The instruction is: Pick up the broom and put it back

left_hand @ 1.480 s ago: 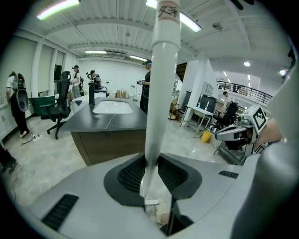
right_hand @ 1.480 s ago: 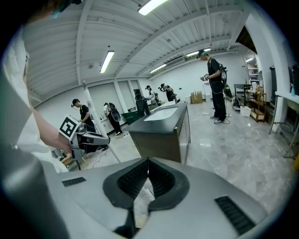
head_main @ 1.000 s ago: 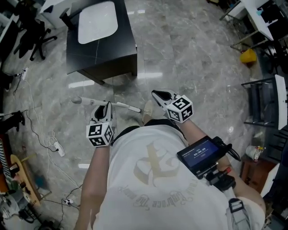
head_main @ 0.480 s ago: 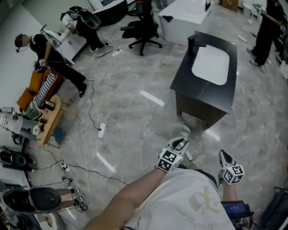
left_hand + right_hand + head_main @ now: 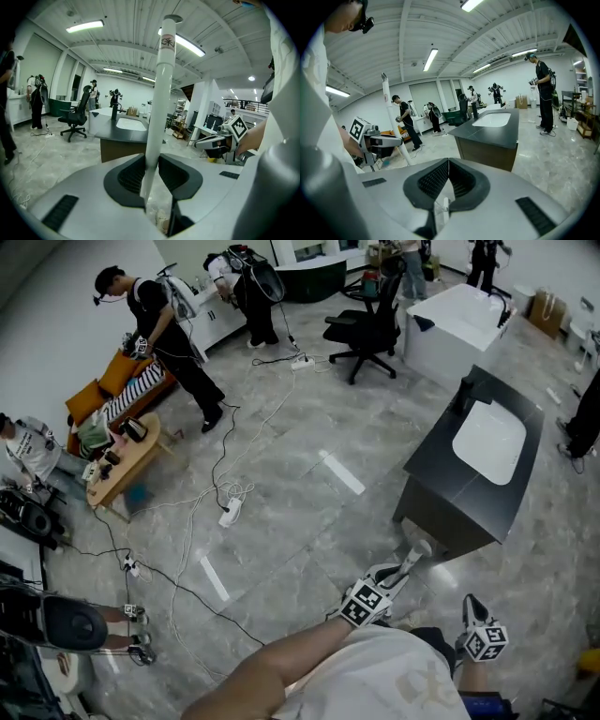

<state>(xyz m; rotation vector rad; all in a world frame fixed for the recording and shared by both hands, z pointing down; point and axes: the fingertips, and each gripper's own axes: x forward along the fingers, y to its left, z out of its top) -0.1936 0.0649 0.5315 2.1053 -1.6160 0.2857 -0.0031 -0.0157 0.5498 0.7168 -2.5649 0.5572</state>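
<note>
Broom (image 5: 158, 93): we hold its white handle, which rises from our left claw just in front of the black table (image 5: 433, 470).
Left claw (image 5: 151, 165): pinching the handle, on our side of the table.
Right claw (image 5: 448, 164): pressed together, empty, also short of the table.

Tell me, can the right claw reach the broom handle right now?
Probably yes: the broom handle stands in open air beside the right claw, nothing between, though its closed jaws must open first.
</note>
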